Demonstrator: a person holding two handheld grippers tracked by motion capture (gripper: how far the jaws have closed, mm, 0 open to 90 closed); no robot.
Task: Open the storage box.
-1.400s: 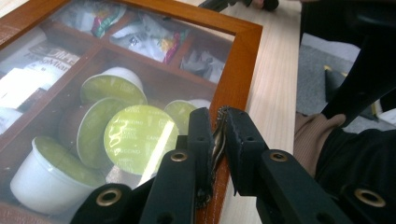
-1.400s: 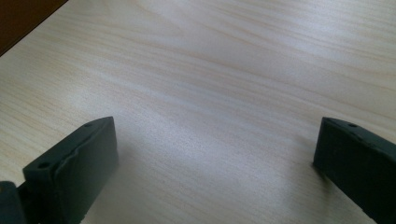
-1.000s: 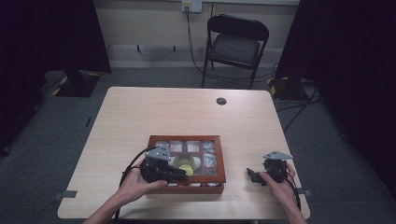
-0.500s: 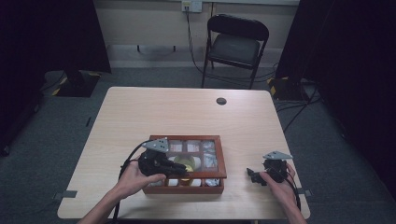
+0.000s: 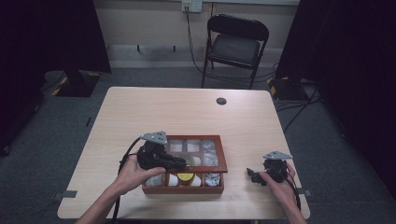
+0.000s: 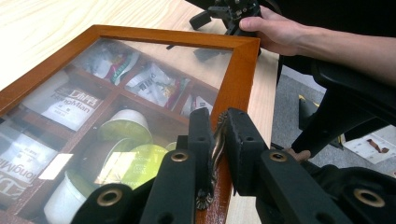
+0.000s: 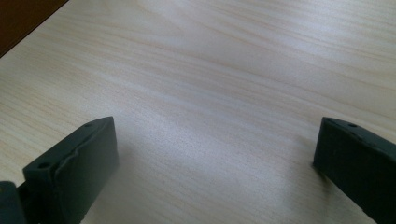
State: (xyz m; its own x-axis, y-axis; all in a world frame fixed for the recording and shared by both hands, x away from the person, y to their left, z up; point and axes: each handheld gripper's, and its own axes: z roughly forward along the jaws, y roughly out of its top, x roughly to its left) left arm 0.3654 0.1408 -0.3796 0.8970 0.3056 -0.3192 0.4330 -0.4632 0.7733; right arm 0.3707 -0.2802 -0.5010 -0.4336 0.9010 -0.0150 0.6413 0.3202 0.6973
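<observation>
At the bench's (image 5: 187, 112) six o'clock edge sits the wooden tea box (image 5: 223, 161). The left tongs (image 6: 218, 135) pinch its brass lid handle (image 6: 215, 144), the glass lid tilted. At four o'clock, well apart, the right tongs (image 7: 215, 154) gape wide, empty.

We seem to be in a recording studio or lab corner: black curtains (image 5: 348, 70) hang at both sides, grey carpet (image 5: 56, 126) covers the floor, a black folding metal chair (image 5: 236, 46) stands by the beige wall under a power outlet (image 5: 192, 5), and cables (image 5: 299, 105) trail beside the pale wooden tabletop (image 5: 187, 112).
</observation>
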